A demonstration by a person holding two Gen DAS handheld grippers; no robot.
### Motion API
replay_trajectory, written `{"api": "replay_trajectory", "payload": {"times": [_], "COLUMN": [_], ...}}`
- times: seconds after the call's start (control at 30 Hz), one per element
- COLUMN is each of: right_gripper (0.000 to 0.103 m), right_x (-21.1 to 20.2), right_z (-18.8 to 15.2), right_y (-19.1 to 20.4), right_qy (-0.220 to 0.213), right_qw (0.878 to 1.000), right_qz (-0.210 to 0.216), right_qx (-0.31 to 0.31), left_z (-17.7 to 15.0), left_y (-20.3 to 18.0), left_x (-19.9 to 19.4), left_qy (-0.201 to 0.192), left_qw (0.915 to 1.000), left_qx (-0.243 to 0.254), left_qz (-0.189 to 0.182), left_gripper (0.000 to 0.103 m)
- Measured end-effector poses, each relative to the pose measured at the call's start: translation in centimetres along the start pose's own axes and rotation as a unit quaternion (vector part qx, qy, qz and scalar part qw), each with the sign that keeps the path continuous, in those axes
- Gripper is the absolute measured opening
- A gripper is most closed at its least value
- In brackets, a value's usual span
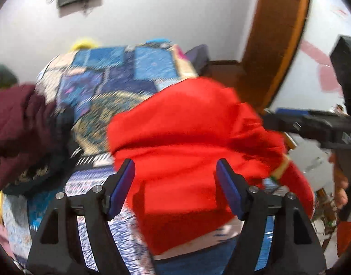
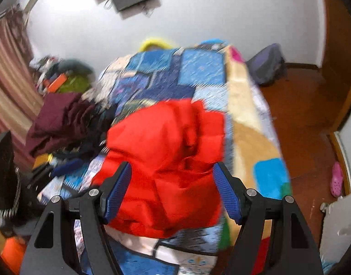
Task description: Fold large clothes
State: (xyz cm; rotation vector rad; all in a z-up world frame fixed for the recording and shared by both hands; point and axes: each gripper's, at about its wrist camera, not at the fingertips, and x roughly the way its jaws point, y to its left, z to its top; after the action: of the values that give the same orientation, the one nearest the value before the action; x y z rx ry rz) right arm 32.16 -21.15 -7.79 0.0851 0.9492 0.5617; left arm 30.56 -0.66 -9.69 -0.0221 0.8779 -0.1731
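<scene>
A bright red garment (image 1: 193,137) lies bunched up on a bed covered by a blue patchwork quilt (image 1: 120,73). In the left wrist view my left gripper (image 1: 176,183) hovers over its near part. Its blue pads stand wide apart and do not press the cloth. The right wrist view shows the same red garment (image 2: 166,149) heaped near the quilt's (image 2: 198,73) right side. My right gripper (image 2: 173,188) is over it, also open, with the cloth below the gap and no pad touching it. Both views are blurred.
A maroon garment (image 2: 58,119) and dark clothes pile up on the bed's left side. A wooden door frame (image 1: 274,45) rises at right. A person's hand (image 1: 339,190) holds a black tool at the right edge. On the wooden floor lie a pink shoe (image 2: 336,178) and a dark bag (image 2: 267,64).
</scene>
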Motion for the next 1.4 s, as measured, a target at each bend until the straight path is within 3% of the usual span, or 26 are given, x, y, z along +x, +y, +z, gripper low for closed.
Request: {"api": "replay_trajectory", "payload": {"times": [0.07, 0.23, 0.33, 0.43, 0.6, 0.8, 1.0, 1.13, 1.23, 1.4], "right_gripper": [0.07, 0.07, 0.07, 0.07, 0.07, 0.07, 0.074, 0.078, 0.078, 0.078], "right_x": [1.6, 4.2, 4.3, 3.5, 3.1, -0.5, -1.6, 1.8, 4.7, 7.8], "right_z": [-0.4, -1.6, -1.6, -1.7, -3.2, -3.3, -1.6, -1.2, -1.5, -1.8], "right_y": [0.6, -0.2, -2.5, -6.0, -9.6, -9.2, -6.7, -5.0, -5.2, -6.9], "right_qy": [0.029, 0.054, 0.041, 0.027, 0.051, 0.023, 0.008, 0.041, 0.077, 0.114], "right_qw": [0.999, 0.998, 0.996, 0.994, 0.984, 0.989, 0.995, 0.996, 0.994, 0.986], "right_qz": [0.013, -0.034, -0.074, -0.093, -0.13, -0.09, -0.017, 0.011, 0.008, 0.04], "right_qx": [-0.008, -0.023, 0.004, 0.06, 0.108, 0.113, 0.102, 0.081, 0.082, 0.117], "left_z": [-0.7, -3.3, -4.7, -5.4, -6.3, -5.7, -4.4, -4.0, -3.8, -3.3], "left_y": [1.4, 3.1, 3.3, 3.7, 4.5, 5.2, 6.6, 7.8, 8.6, 9.6], "left_x": [1.0, 2.5, 2.5, 2.3, 1.7, 0.2, 0.2, 1.6, 3.3, 6.3], "left_qy": [0.013, 0.037, 0.026, 0.024, 0.029, 0.028, 0.026, 0.045, 0.066, 0.092], "left_qw": [0.9997, 0.9986, 0.999, 0.9982, 0.9969, 0.9973, 0.9965, 0.9917, 0.9848, 0.9672], "left_qx": [-0.014, -0.036, -0.036, -0.051, -0.068, -0.067, -0.079, -0.115, -0.145, -0.193], "left_qz": [0.011, -0.015, -0.008, -0.018, -0.028, -0.013, 0.007, -0.034, -0.069, -0.137], "left_gripper": [0.072, 0.074, 0.082, 0.083, 0.083, 0.082, 0.082, 0.082, 0.082, 0.082]}}
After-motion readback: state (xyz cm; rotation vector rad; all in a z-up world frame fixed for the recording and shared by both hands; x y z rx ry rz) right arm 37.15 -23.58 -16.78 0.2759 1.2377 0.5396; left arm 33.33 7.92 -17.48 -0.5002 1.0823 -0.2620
